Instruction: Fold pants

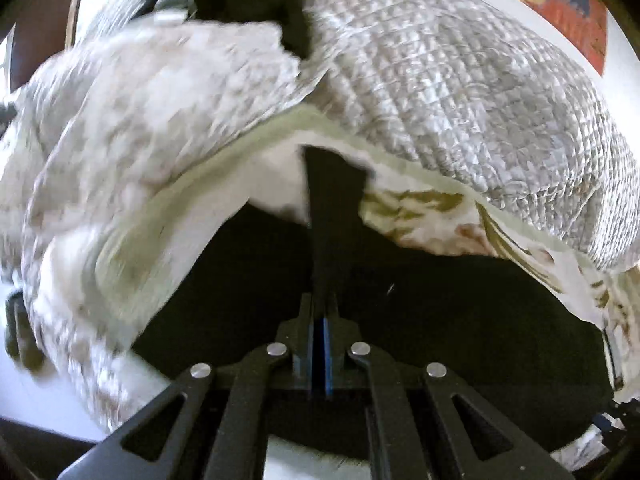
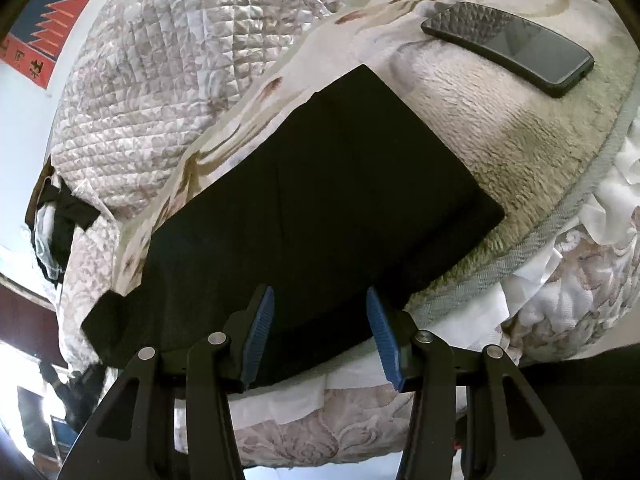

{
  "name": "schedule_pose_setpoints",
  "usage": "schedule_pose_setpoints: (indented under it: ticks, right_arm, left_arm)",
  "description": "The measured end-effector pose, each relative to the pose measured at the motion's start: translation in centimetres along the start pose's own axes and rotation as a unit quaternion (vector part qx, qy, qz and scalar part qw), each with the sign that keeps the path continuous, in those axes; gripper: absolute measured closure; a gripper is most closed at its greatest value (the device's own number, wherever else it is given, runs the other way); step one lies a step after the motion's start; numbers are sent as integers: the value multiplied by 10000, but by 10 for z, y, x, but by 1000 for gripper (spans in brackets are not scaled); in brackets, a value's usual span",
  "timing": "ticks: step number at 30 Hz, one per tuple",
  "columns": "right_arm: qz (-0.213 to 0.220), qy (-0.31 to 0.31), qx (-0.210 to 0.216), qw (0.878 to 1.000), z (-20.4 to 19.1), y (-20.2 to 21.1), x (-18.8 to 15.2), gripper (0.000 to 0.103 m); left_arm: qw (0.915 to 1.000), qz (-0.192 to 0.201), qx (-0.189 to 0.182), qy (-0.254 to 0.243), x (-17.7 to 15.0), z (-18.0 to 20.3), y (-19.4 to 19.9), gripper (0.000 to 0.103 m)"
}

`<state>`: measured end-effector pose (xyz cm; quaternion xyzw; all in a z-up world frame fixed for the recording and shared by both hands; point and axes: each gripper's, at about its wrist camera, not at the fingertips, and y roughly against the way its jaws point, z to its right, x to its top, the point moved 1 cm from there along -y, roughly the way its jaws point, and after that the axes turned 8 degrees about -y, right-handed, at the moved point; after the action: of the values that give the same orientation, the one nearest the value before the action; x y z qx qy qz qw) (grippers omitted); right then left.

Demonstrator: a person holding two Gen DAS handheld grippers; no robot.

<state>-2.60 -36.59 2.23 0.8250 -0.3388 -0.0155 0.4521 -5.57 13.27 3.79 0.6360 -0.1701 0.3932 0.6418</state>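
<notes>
While the black pants (image 2: 320,200) lie partly folded on the bed (image 2: 500,152), a strip is pinched by the left gripper (image 1: 320,320); the right gripper (image 2: 320,320) is spread above the near edge. Soft, limp cloth is judged best taken at corners.

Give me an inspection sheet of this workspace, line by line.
Surface: bed with a floral sheet and a plush blanket.
Job's things: black pants lying flat, folded.
Clutter: phone on the blanket; quilted cover bunched behind.
Grippers: left gripper jaws closed on a strip of the pants; right gripper jaws apart over the pants' near edge.
Cables: nothing seen.
Surroundings: red and blue poster on the wall.
</notes>
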Motion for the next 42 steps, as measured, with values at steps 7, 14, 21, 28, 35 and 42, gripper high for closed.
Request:
schedule_pose_setpoints:
  ticks: [7, 14, 21, 28, 35, 42]
  right_arm:
    - [11, -72, 57, 10000, 2, 4, -2, 54]
    - [234, -149, 91, 9996, 7, 5, -1, 54]
    - [589, -290, 150, 9977, 12, 4, 11, 54]
    - [852, -269, 76, 9960, 12, 4, 22, 97]
    - [1013, -97, 385, 9941, -1, 37, 28, 99]
    - [533, -369, -233, 9976, 28, 10, 22, 99]
  left_arm:
    - [9976, -208, -252, 615, -10, -25, -12, 85]
    - [9929, -201, -534, 1046, -10, -33, -21, 78]
    - [9949, -158, -360, 927, 2, -27, -30, 79]
    - [9971, -218, -138, 710, 7, -25, -32, 99]
    - [9978, 252, 6, 608, 12, -21, 16, 99]
    - [9962, -434, 96, 749, -21, -34, -9, 99]
